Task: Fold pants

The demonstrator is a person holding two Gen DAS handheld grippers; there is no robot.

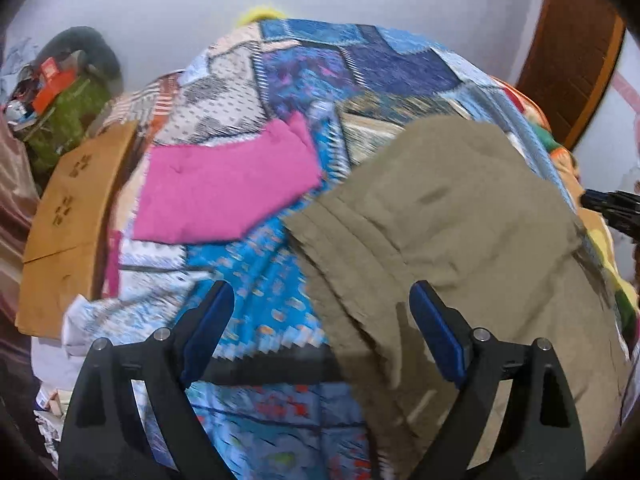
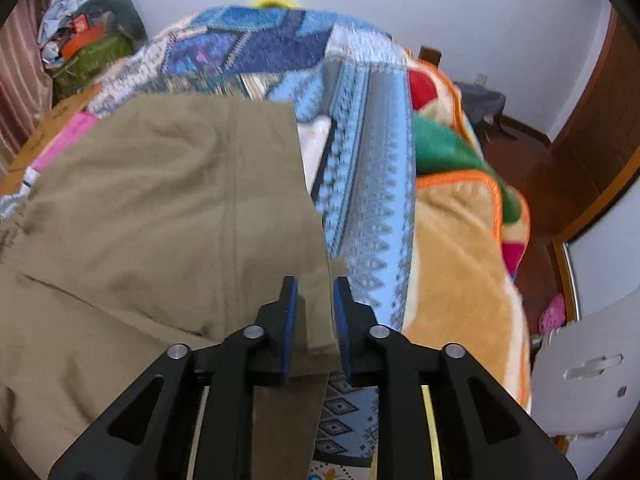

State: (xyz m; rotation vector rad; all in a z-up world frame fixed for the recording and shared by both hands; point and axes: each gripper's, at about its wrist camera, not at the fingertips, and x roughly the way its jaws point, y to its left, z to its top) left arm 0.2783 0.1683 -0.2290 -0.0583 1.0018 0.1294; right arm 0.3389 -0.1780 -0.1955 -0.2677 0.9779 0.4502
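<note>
Right wrist view, right tongs (image 2: 314,300) seemingly pinching khaki pants (image 2: 160,200) edge, left tongs (image 1: 322,304) spread wide above quilt (image 1: 260,272).

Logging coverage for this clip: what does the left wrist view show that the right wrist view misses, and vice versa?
Only the left wrist view: the open left claw, empty, and the whole folded pink cloth.
Only the right wrist view: the right claw with a khaki edge between its fingers, and the plush orange-trimmed blanket.
Both: the khaki cotton pants on the blue patchwork bedspread, and the brown cardboard box.
</note>
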